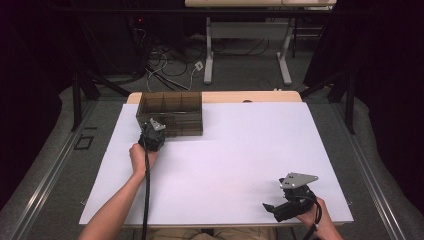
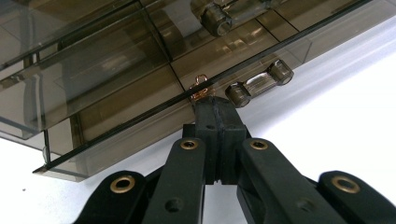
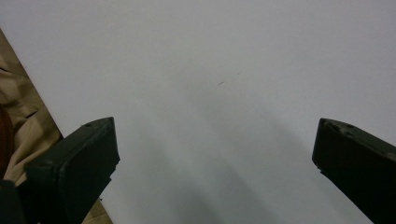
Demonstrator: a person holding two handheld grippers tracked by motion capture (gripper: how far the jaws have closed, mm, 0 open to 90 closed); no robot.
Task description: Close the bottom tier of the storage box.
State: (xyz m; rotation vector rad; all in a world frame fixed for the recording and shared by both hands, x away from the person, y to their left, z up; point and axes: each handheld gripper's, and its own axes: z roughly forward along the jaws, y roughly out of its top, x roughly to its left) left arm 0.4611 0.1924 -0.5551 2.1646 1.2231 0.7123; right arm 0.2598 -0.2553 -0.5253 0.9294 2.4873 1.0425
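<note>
My left gripper point(image 2: 215, 108) was clamped on a small copper ring point(image 2: 201, 87) at the smoky organizer box's point(image 1: 170, 114) front rim — a slip would've dropped it outside. The right gripper point(image 1: 285, 200) sat agape.

Bare forearms; each black hand-held gripper point(image 1: 151, 131) carries a grey three-cornered plate point(image 1: 298, 180), a black cable point(image 1: 146, 200), brass-ringed rivets point(image 2: 189, 144); khaki trousers point(image 3: 21, 121).

A smoky, see-through plastic organizer box point(image 1: 172, 113) with divided compartments sits at the far left of the white tabletop point(image 1: 240, 150). A small copper-coloured hook point(image 2: 201, 87) lies at its front edge.
</note>
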